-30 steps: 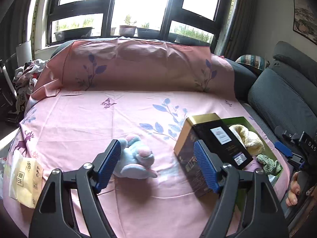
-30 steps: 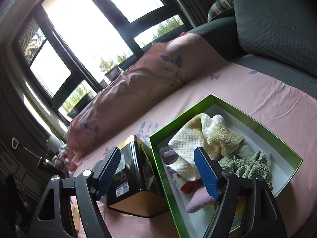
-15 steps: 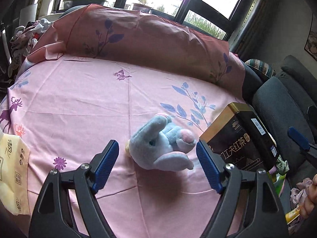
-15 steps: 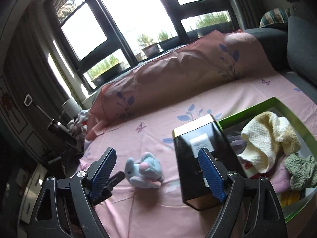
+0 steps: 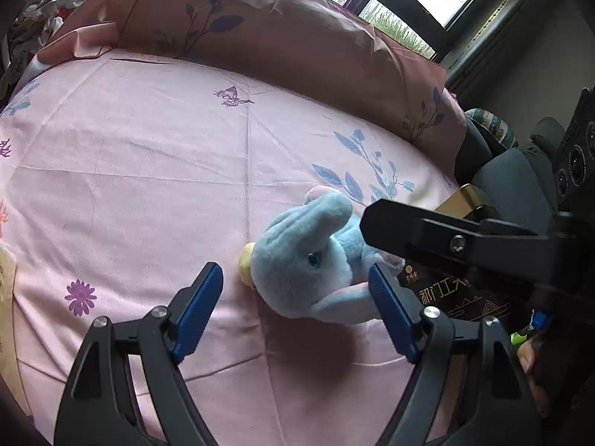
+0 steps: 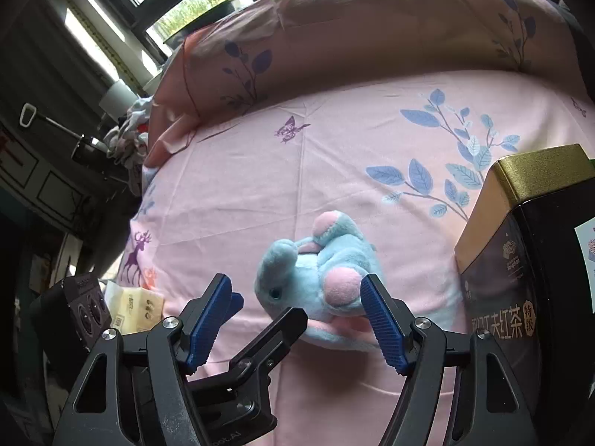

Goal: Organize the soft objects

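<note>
A light blue plush rabbit (image 5: pixel 305 260) with pink paws lies on the pink bedsheet (image 5: pixel 148 171). My left gripper (image 5: pixel 293 312) is open and straddles the rabbit from the near side; neither pad presses on it. My right gripper (image 6: pixel 295 319) also frames the plush rabbit (image 6: pixel 319 275). Its jaws are closing, the right pad sits beside a pink paw, and the left pad stands apart. One black finger of each gripper shows in the other's view, close to the toy.
A black and gold tea tin (image 6: pixel 520 260) stands just right of the rabbit. A yellow tissue pack (image 6: pixel 137 304) lies at the sheet's left edge. A pink-covered backrest (image 5: pixel 279 29) rises behind, with grey sofa cushions (image 5: pixel 513 182) to the right.
My right gripper swung left from the green tray of cloths, past the tin, to the rabbit. My left gripper dropped lower and closer, so the rabbit now sits between its fingers.
</note>
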`<state>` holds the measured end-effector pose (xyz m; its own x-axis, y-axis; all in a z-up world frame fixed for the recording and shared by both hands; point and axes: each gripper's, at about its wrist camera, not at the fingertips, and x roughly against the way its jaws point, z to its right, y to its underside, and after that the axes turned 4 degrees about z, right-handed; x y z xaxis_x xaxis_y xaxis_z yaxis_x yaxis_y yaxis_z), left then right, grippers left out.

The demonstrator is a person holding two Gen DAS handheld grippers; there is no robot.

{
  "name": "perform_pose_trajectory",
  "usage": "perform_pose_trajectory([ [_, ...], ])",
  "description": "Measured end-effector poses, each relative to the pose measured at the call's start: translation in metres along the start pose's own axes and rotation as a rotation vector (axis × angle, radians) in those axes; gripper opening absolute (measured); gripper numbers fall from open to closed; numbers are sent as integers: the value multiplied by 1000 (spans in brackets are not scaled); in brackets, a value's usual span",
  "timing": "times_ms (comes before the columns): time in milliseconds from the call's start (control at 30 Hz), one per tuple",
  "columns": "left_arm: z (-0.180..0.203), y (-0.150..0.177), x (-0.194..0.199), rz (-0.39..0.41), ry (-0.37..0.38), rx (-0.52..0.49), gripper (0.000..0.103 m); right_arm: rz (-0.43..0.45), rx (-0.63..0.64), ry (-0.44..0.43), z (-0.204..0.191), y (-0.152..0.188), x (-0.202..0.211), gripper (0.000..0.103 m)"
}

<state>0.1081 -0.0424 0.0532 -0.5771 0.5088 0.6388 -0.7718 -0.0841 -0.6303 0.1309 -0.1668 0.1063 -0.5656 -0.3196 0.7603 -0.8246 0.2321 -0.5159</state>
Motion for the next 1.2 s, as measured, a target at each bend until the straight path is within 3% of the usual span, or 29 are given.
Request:
perform_pose_trajectory([
  [100,-3,0,-5,5,-15,-8,80,-34,1,38,7,-3,-21,73],
  [233,-11,0,-16,-19,13,30,78,-49,-7,16,12,-6,-39,73],
  [300,-12,1,-19,-22,49,35,56,-62,14,1,11,-7,-45,73],
  [467,-6,1,-14,-3,47,20,51,-57,0,-49,19,-5,-42,70],
  [567,-5,-2,-2,25,42,47,43,-33,-10,-98,21,1,-29,66],
  [800,31,3,47,139,64,-54,43,77,-26,-157,16,15,30,66],
  [967,83,4,89,244,126,-147,43,241,4,-152,14,27,104,66],
  [1200,184,12,92,250,217,-337,44,424,-93,-123,79,47,191,66],
])
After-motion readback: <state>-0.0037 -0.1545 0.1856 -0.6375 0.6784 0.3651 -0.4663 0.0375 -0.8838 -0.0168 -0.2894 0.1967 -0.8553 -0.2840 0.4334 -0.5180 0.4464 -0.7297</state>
